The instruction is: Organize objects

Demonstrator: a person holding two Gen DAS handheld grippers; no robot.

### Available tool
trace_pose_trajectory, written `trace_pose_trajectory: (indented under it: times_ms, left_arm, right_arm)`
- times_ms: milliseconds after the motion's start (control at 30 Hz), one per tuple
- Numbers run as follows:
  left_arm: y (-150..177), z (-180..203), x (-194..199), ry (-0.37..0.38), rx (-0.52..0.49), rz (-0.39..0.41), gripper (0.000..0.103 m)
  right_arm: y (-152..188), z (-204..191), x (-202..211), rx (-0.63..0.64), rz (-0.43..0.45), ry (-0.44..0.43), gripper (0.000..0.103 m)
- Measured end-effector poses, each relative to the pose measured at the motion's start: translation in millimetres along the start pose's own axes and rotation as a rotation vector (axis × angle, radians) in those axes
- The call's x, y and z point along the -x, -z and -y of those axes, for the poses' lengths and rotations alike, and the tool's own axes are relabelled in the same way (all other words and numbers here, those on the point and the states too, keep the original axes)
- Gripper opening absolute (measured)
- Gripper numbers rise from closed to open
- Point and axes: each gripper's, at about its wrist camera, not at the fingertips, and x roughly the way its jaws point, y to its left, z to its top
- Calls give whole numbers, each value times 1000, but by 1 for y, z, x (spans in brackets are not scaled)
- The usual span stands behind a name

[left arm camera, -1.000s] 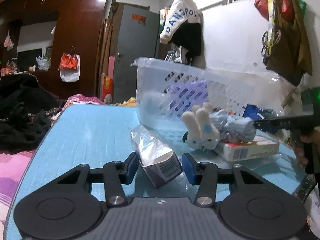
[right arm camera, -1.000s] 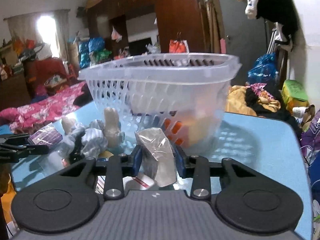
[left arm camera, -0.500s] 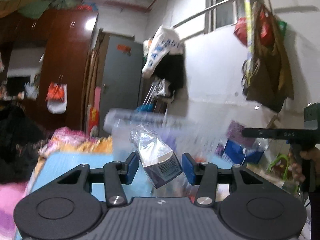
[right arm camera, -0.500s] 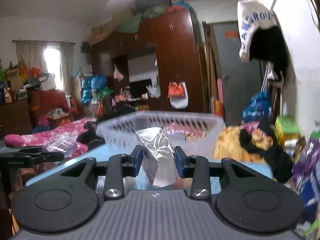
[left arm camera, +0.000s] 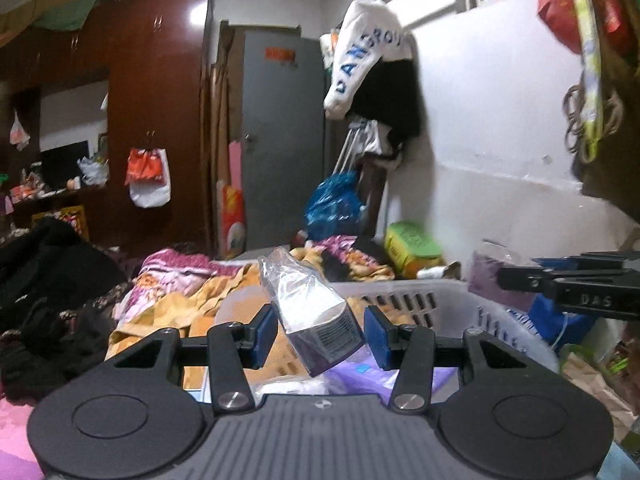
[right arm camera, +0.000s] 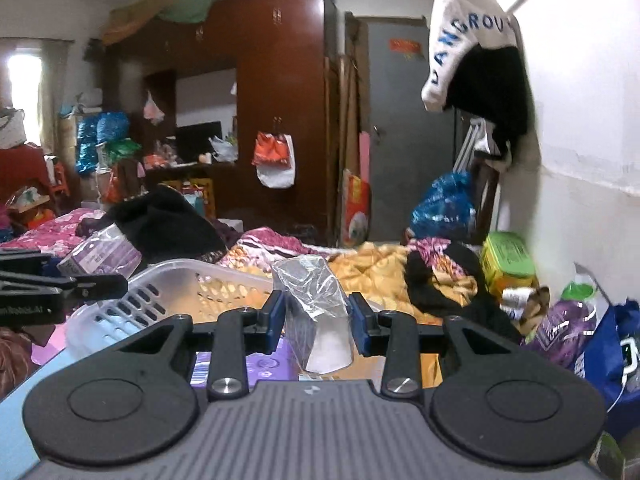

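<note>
Basket (left arm camera: 448, 300): clear plastic, slotted walls, sits low in both views beneath the two tongs; rim also seen from the right wrist (right arm camera: 192, 280); purple and white packs lie inside it under the tongs, contents otherwise hard to tell

Counter (right arm camera: 16, 420): pale blue surface, a strip visible at lower left of the right wrist view, basket beside it

Left tongs (left arm camera: 320, 330): blue pads apart, a purple box (left arm camera: 320, 320) wrapped in clear film tilted between them; left pad touches the film, right pad shows a gap, so whether the box is pinched firmly cannot be told; box hangs above the basket opening. Seen from the right wrist, these tongs (right arm camera: 120, 280) enter from the left with the purple box (right arm camera: 100, 258) at their tip, over the basket's far rim

Right tongs (right arm camera: 318, 322): clenched on a film-wrapped packet (right arm camera: 320, 316), grey and white, upright, both pads against its sides, held over the basket. Seen from the left wrist, these tongs (left arm camera: 500, 276) reach in from the right at rim height, packet (left arm camera: 490, 272) at their tip, blurred
</note>
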Motion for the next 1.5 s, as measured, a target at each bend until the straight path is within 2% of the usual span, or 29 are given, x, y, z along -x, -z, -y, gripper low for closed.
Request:
trace_pose_trajectory:
  times_ms: [133, 400, 500, 533, 567, 600, 633, 667, 800, 933, 1000, 1100, 1200, 1333, 1400, 1500]
  left_arm:
    - [0, -1, -3, 5, 1, -10, 52]
    - [5, -7, -19, -12, -7, -84, 52]
    - [10, -10, -25, -4, 5, -101, 52]
    - [11, -11, -26, 5, 6, -102, 56]
    - [12, -10, -26, 4, -5, -97, 72]
    - [14, -9, -26, -11, -17, -88, 83]
    - [15, -5, -24, -31, -30, -68, 95]
    - [18, -3, -20, -36, -35, -48, 95]
    - [26, -2, 9, 28, -10, 19, 95]
    - [43, 5, 40, 18, -13, 56, 95]
    - [60, 7, 57, 50, -6, 71, 95]
    - [88, 8, 77, 91, 13, 86, 95]
    - [119, 13, 93, 87, 13, 110, 95]
    - [141, 21, 90, 89, 29, 60, 96]
    - [142, 23, 83, 86, 42, 44, 95]
    - [145, 20, 77, 68, 78, 36, 95]
  right_arm:
    - [5, -1, -6, -3, -25, 7, 38]
    - [13, 5, -19, -38, -82, -2, 39]
    - [14, 6, -19, -42, -79, -12, 41]
    - [15, 6, -17, -41, -68, -10, 45]
    - [15, 5, -14, -37, -54, -8, 61]
    - [16, 4, -10, -36, -39, -6, 73]
    - [16, 4, -6, -34, -22, -7, 96]
    - [18, 3, 2, -28, 4, -10, 100]
    - [28, 0, 34, -22, 78, -63, 103]
    - [47, -8, 64, -4, 107, -120, 103]
    - [61, -14, 76, 20, 119, -142, 103]
    - [75, -20, 81, 16, 95, -190, 103]
    - [92, -24, 82, 3, 72, -262, 103]
    - [91, -31, 66, 9, 39, -281, 102]
    - [86, -35, 53, -14, -4, -335, 93]
    - [81, -49, 33, 18, -52, -355, 83]
